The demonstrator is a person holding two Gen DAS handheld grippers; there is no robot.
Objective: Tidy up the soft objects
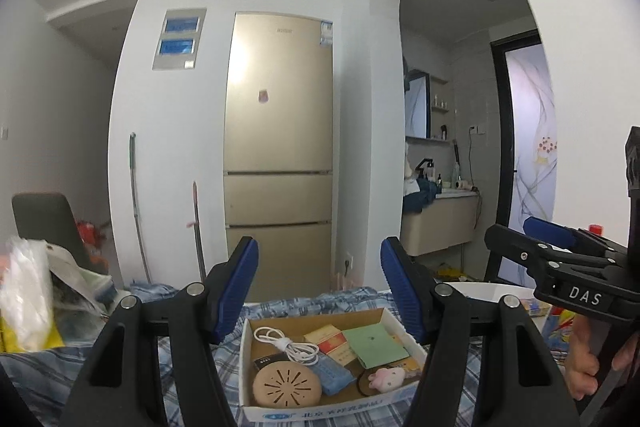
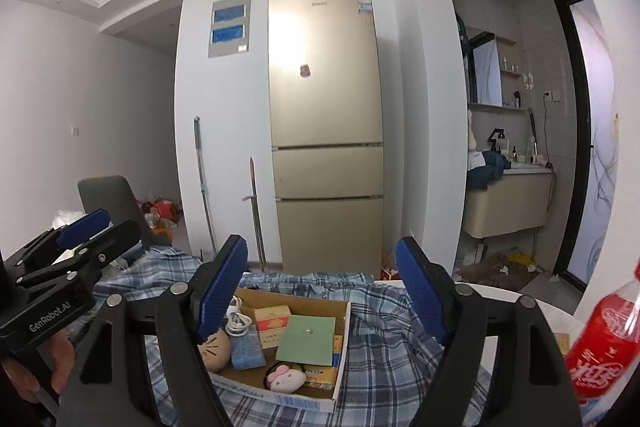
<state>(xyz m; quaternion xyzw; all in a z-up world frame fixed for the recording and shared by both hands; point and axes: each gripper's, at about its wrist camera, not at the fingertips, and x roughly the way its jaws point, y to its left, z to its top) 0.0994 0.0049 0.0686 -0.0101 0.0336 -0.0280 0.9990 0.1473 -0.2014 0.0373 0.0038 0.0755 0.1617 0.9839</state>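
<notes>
An open cardboard box (image 1: 320, 413) rests on a blue plaid cloth (image 2: 384, 367) below both grippers. Inside lie a pink plush toy (image 1: 386, 379), a green fabric square (image 1: 376, 345), a blue soft pack (image 1: 332, 375), a white cable (image 1: 288, 345), a round beige perforated disc (image 1: 286, 385) and small cartons. My left gripper (image 1: 320, 287) is open above the box, holding nothing. My right gripper (image 2: 320, 287) is open too, above the box's (image 2: 344, 339) right side with the plush toy (image 2: 284, 377) below it. Each gripper appears in the other's view: right gripper (image 1: 520, 233), left gripper (image 2: 80, 231).
A gold fridge (image 1: 280, 147) stands against the far wall, with mop handles beside it. Plastic bags (image 1: 28, 299) and a grey chair (image 1: 44, 223) are at the left. A white round table (image 1: 488, 291) and a red bottle (image 2: 604, 343) are at the right.
</notes>
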